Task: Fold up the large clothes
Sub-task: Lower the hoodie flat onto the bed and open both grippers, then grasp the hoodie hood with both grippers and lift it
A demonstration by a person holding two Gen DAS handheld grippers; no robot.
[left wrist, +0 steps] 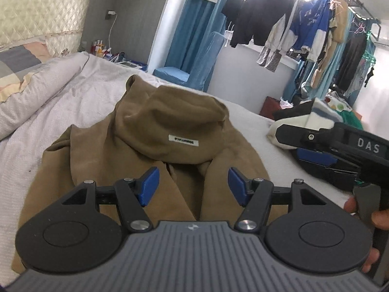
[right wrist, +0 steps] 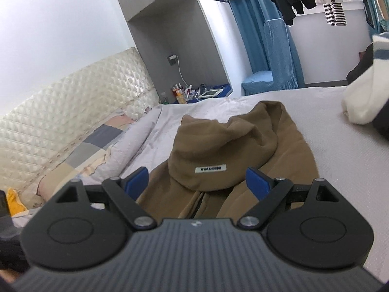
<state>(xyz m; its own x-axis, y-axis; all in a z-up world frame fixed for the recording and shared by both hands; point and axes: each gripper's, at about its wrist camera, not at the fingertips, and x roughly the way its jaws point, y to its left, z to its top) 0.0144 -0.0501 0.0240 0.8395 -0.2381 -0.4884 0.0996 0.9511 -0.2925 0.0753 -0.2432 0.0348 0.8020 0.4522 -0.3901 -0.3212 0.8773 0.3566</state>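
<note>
A: Okay, left wrist view first. Where's the garment?

B: Brown hoodie (left wrist: pixel 145 146) lies flat on the white bed (left wrist: pixel 73 92), centre of frame, hood toward the top with a white label (left wrist: pixel 184 143) on it, zipper opening at the lower middle.

A: Left gripper?

B: Left gripper (left wrist: pixel 193 186) sits low centre, jaws apart, nothing between the blue pads (left wrist: pixel 148 186), hoodie showing behind the gap. No contact that I can see.

A: Anything else?

B: Right gripper (left wrist: pixel 313 146) comes in from the right edge, seen side-on, with a hand (left wrist: pixel 359 209) on its grip. Folded pile (left wrist: pixel 313 116) at middle right on the bed. Clothes (left wrist: pixel 304 26) hang on a rack at upper right, rolled duvet (left wrist: pixel 39 97) at left.

A: Right wrist view?

B: Same hoodie (right wrist: pixel 243 146), centre, hood up-frame, label (right wrist: pixel 211 169) readable side reversed. Right gripper (right wrist: pixel 197 183) at lower centre, jaws wide apart and empty, hoodie behind them.

A: Surroundings?

B: Quilted headboard (right wrist: pixel 73 102) left, blue chair (right wrist: pixel 269 73) upper right, white folded item (right wrist: pixel 362 97) at right edge on the bed (right wrist: pixel 340 170).
</note>
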